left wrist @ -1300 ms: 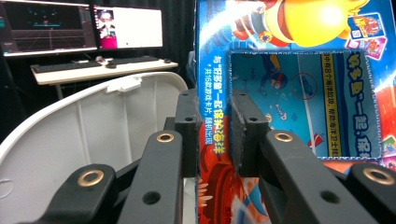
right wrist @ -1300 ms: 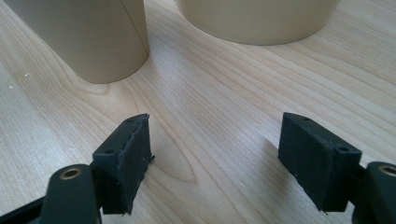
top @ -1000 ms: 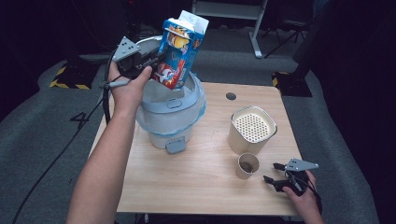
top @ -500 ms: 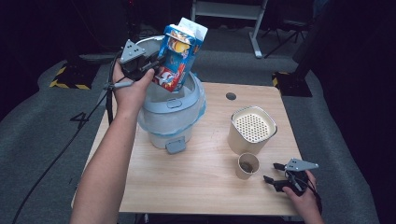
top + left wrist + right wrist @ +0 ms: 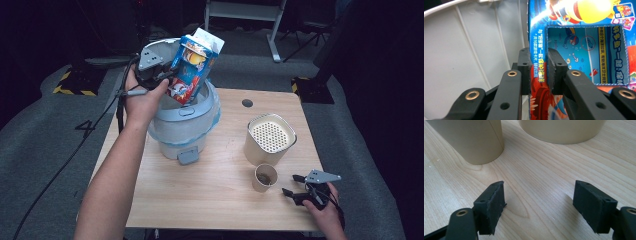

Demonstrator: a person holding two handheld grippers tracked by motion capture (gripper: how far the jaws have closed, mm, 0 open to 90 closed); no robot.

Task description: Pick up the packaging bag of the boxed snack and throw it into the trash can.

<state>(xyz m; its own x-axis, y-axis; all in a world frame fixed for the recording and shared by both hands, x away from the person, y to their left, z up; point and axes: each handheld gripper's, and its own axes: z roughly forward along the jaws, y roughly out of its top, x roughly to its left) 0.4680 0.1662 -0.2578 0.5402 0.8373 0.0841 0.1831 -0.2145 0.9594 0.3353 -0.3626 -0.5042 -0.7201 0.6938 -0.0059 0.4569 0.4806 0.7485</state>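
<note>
The left claw (image 5: 167,80) pinches one printed cardboard carton (image 5: 192,67) by its edge, tilted over the open mouth of one rounded grey plastic bin (image 5: 182,125) near the counter's (image 5: 210,200) far left; the right claw (image 5: 295,187) rests spread wide, holding nothing, near the front right edge beside one paper cup (image 5: 264,177) and one perforated-top beige canister (image 5: 270,140); bare wood lies between.

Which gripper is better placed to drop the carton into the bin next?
Left. The left gripper is already clamped on the blue carton, tilted over the open bin. The right gripper rests open on the table, near the paper cup.
</note>
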